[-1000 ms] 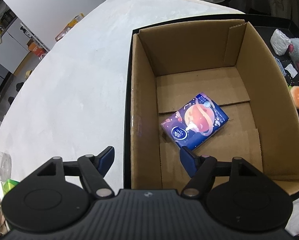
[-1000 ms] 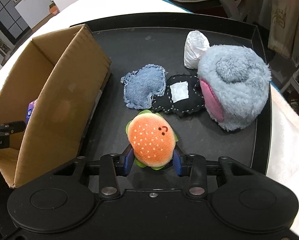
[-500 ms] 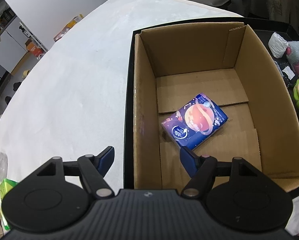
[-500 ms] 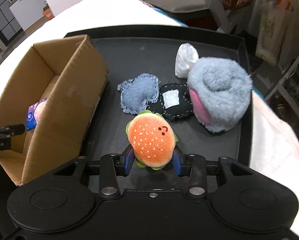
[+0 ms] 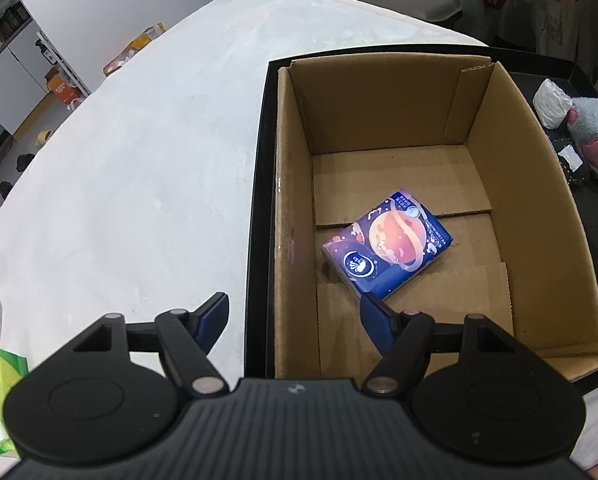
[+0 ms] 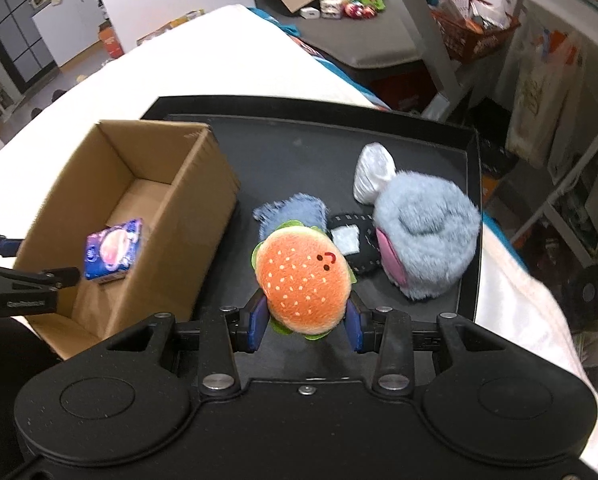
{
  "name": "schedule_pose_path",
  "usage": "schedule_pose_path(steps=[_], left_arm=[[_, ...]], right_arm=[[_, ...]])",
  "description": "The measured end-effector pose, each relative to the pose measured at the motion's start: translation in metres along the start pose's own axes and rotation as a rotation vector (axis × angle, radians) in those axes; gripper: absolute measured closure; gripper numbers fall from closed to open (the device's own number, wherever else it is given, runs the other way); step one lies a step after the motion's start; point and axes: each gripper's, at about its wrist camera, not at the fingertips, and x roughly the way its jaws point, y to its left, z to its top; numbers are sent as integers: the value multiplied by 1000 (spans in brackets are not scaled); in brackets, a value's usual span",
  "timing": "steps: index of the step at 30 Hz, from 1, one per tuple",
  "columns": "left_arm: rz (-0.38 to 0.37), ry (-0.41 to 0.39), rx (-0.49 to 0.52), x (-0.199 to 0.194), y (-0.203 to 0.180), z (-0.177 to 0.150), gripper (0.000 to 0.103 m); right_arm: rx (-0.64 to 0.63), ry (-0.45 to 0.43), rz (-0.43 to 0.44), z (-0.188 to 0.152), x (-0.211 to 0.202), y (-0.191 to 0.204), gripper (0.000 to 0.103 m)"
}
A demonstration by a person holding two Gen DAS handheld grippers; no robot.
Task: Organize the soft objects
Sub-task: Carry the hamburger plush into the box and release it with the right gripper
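Orange burger plush (image 6: pixel 304 280) is clamped by the right gripper (image 6: pixel 305 322), bun up; cardboard box (image 5: pixel 495 128) holds one tissue pack (image 5: pixel 387 246); left gripper (image 5: pixel 295 316) gapes empty.

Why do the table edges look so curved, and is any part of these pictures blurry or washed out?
Both views bend straight lines, a fisheye effect: the black tray's rim bows in the right wrist view. There the cardboard box and tissue pack look smeared, while the burger plush stays sharp. In the left wrist view the white tabletop is bright, nearly washed out.
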Motion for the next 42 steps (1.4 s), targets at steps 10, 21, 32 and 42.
schedule_pose_path(steps=[10,21,32,42], left_arm=[[-37,-30,-19,-1,6,-2,33],[-89,-50,-77,0,19,-4,43],[-134,-42,-99,6,25,-6,94],[-143,-41,-106,7,27,-8,94]], right_arm=[[-60,-20,3,22,-11,30,64],[-136,-43,16,46,-16,73,64],[-223,-27,37,59,-1,114,64],[-294,15,46,62,25,139,64]])
